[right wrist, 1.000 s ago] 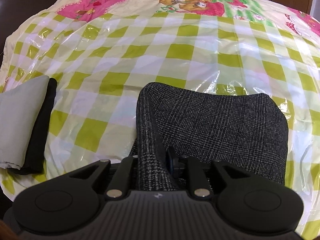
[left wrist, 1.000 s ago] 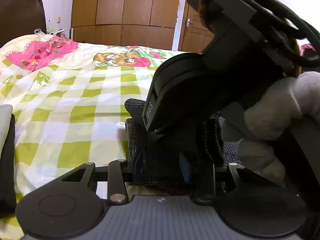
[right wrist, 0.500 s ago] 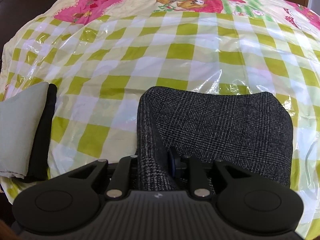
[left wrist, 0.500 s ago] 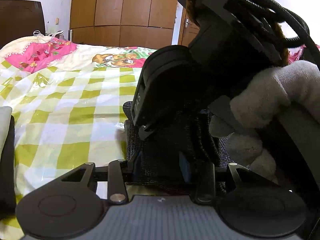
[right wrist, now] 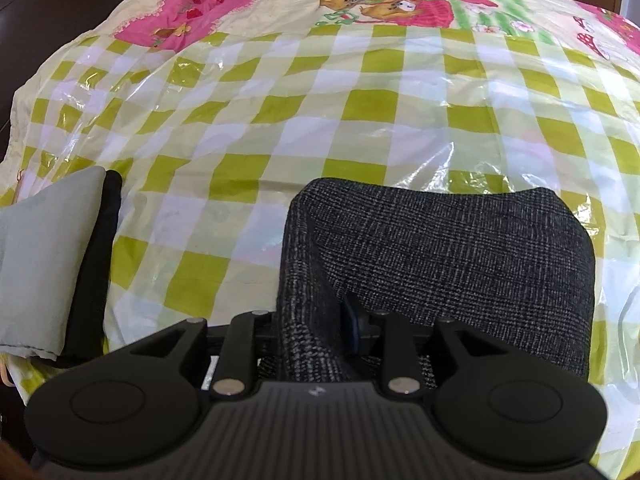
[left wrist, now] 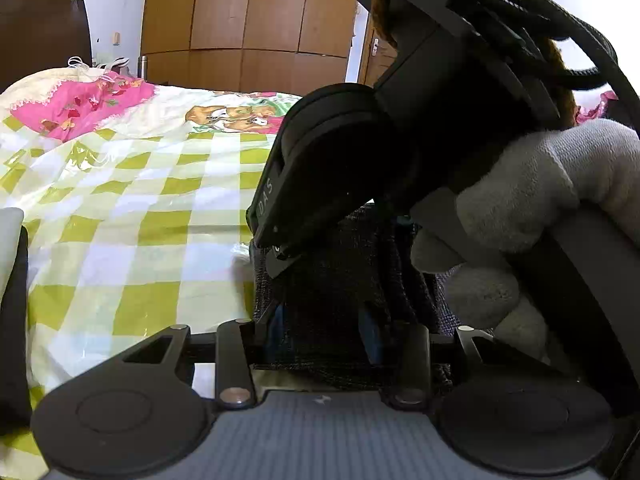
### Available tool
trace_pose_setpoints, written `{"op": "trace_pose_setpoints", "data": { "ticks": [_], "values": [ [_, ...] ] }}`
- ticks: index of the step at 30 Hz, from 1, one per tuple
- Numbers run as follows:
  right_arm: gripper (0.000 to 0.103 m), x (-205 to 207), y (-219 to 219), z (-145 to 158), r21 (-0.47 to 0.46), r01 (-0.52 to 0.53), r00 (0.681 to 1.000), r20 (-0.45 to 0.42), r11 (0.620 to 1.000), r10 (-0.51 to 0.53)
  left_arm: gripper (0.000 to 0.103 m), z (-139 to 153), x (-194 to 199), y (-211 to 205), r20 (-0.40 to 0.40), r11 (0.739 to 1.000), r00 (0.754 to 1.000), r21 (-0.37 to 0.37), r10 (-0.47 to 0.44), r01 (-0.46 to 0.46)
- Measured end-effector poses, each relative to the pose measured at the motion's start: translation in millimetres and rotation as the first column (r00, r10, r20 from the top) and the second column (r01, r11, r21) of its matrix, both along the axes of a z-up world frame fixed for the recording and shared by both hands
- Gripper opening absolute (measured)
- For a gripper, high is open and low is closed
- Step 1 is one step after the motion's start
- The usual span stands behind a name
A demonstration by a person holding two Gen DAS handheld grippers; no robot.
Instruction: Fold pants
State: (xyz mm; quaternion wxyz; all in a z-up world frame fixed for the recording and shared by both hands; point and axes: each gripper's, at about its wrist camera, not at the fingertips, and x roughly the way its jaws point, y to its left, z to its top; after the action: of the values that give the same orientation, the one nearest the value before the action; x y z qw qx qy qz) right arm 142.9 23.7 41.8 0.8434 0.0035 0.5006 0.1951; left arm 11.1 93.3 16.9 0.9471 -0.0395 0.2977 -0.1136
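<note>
The dark grey checked pants [right wrist: 452, 256] lie folded on the green-checked plastic sheet over the bed. My right gripper [right wrist: 316, 332] is shut on a raised fold at the pants' left near edge. In the left wrist view my left gripper [left wrist: 324, 328] is shut on the same dark pants [left wrist: 332, 280], holding a bunch of cloth between its fingers. The right gripper's black body [left wrist: 360, 168] and the gloved hand [left wrist: 536, 200] holding it fill the space just above and right of my left gripper, hiding most of the pants there.
A folded pale grey and black garment stack [right wrist: 52, 264] lies at the bed's left edge and also shows in the left wrist view [left wrist: 14, 304]. A pink patterned quilt [right wrist: 208, 4] lies at the far end. Wooden wardrobes [left wrist: 248, 20] stand behind the bed.
Both grippers keep their hold on the pants. The right gripper and gloved hand have shifted slightly across the left wrist view; the pants have drawn a little nearer in the right wrist view.
</note>
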Motion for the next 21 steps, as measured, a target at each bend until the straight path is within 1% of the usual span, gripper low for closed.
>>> {"op": "trace_pose_setpoints", "data": {
  "ticks": [6,8,10,13,16,18,21],
  "values": [
    [0.029,1.1,2.5,0.2,0.005,-0.005,1.000,0.000,1.000,0.005,0.052,-0.6,-0.4,1.8,0.002,1.000,1.000,-0.007,0.006,-0.006],
    [0.032,1.5,4.3,0.8,0.008,-0.010,1.000,0.000,1.000,0.010,0.052,-0.4,-1.3,2.0,0.001,1.000,1.000,-0.006,0.010,-0.010],
    [0.035,1.9,5.3,2.3,0.025,-0.023,1.000,0.000,0.999,0.023,0.052,0.1,-2.0,3.8,0.001,1.000,1.000,-0.014,0.016,-0.016],
    [0.035,3.7,5.5,5.2,0.060,-0.029,1.000,0.007,0.998,0.029,0.052,0.6,-4.6,8.5,-0.008,0.999,1.000,-0.035,0.023,-0.024],
    [0.035,6.8,-4.0,10.2,0.145,-0.024,1.000,-0.002,0.989,0.024,0.052,1.7,-7.5,14.8,-0.013,0.997,0.999,-0.059,0.045,-0.045],
    [0.035,6.1,-10.1,14.5,0.192,-0.031,1.000,0.009,0.981,0.030,0.052,2.9,-9.2,17.9,-0.016,0.996,0.998,-0.071,0.060,-0.061],
    [0.035,6.7,-23.2,20.0,0.267,-0.025,1.000,0.024,0.963,0.020,0.052,4.7,-11.6,18.6,-0.023,0.996,0.997,-0.050,0.072,-0.073]
  ]
}}
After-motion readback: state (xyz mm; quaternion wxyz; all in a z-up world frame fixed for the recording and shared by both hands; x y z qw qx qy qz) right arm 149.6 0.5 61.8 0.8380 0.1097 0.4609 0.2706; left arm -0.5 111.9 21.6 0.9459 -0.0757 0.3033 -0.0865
